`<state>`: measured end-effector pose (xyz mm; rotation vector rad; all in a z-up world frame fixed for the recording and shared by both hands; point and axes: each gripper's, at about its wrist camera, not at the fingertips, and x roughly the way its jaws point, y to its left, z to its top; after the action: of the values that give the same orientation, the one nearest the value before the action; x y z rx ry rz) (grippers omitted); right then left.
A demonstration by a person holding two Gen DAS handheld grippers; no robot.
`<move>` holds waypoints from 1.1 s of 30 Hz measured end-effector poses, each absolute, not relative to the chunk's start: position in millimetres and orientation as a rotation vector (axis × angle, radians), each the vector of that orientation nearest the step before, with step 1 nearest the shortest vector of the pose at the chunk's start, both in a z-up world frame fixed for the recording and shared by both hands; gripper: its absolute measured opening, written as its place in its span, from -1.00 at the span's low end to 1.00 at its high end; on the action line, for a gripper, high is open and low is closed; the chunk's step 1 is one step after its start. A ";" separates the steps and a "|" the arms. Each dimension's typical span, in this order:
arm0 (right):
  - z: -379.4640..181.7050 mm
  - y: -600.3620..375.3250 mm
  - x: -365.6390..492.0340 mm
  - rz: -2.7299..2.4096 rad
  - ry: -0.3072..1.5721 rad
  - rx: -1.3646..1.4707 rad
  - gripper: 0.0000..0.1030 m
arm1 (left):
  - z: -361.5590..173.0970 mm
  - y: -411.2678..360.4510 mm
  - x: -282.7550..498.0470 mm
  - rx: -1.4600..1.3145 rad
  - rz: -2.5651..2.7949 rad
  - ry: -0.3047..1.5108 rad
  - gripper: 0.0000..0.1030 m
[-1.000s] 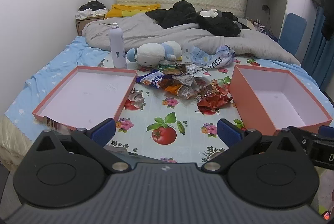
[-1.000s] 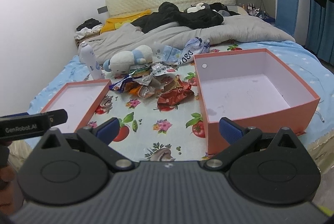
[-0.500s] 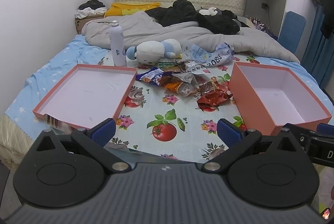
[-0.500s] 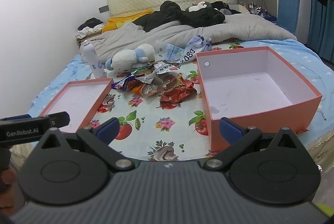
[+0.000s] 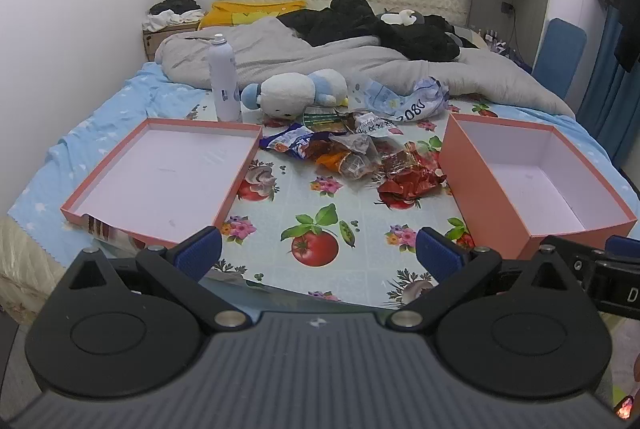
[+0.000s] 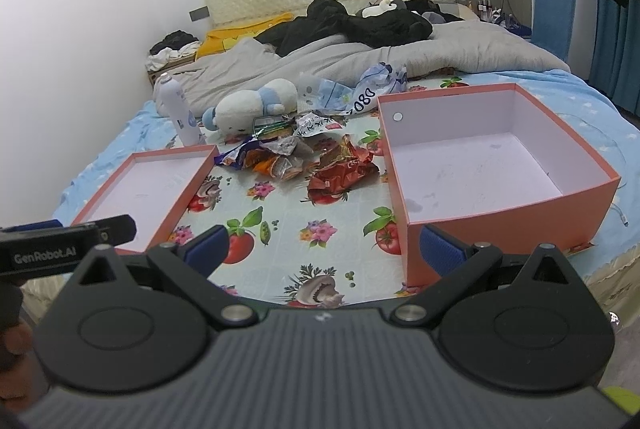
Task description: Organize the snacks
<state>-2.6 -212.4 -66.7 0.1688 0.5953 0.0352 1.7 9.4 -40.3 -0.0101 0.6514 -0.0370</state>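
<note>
Both hand-held grippers, left [image 5: 318, 249] and right [image 6: 323, 247], gape wide; ahead, crumpled foil snack packets [image 5: 352, 157] lie between shallow salmon-pink cardboard lid [image 5: 100, 185] and deep salmon-pink cardboard box [image 5: 472, 165], nothing blocking.

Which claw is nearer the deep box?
Right. The right claw hangs open at the deep box's near corner; the left claw is open further left, between it and the shallow lid.

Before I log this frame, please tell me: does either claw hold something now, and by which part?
Nothing is held. The left claw and the right claw are both open and empty, above the near edge of the bed; the snack packets lie untouched.
</note>
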 end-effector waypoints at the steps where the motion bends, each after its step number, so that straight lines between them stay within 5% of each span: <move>1: -67.5 -211.7 -2.6 0.035 0.597 0.169 1.00 | -41.0 9.1 2.6 -0.010 -0.038 0.654 1.00; 30: -97.7 -199.6 54.6 0.105 0.589 0.210 1.00 | -70.8 28.2 84.5 -0.020 -0.032 0.656 1.00; 33: -106.3 -194.9 68.5 0.121 0.611 0.211 0.84 | -77.9 32.8 104.5 -0.035 -0.016 0.663 1.00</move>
<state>68.5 -194.9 -106.3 0.2110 0.6107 0.1211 104.5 32.8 -77.9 -0.0346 0.6633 -0.0162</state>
